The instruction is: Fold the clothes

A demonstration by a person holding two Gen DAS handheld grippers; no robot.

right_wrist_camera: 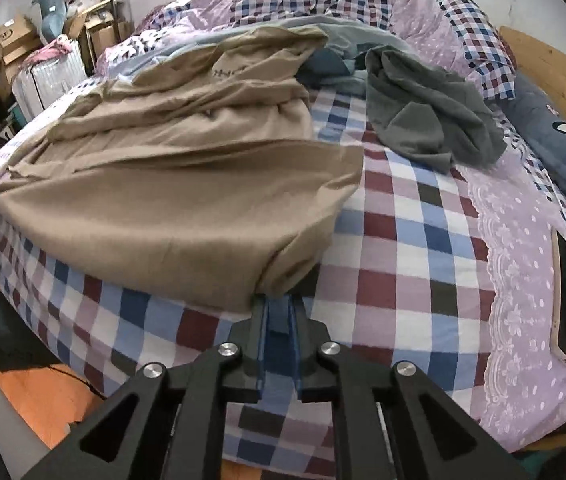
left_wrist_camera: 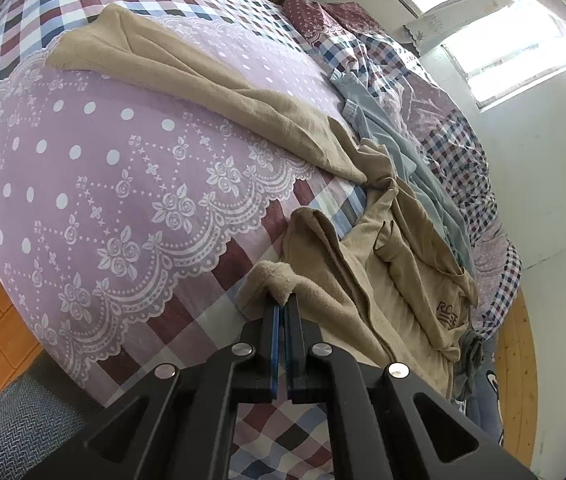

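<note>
Showing only in the right view: grey garment (right_wrist_camera: 427, 120) beside tan garment (right_wrist_camera: 187, 184).

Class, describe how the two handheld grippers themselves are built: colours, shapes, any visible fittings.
Both the left gripper and right gripper look alike: matte black angular linkage arms with triangular cut-outs, round silver pivot bolts, and two straight fingers faced with blue pads. No cables or markings show.

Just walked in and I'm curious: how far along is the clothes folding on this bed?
Early days. Nothing looks folded yet. In hand: the tan garment lies partly spread on the checked bedspread, with the left tool and the right tool each shut on an edge of it. Left to do: fold it, then the crumpled grey garment and the pale blue garment heaped behind.
</note>
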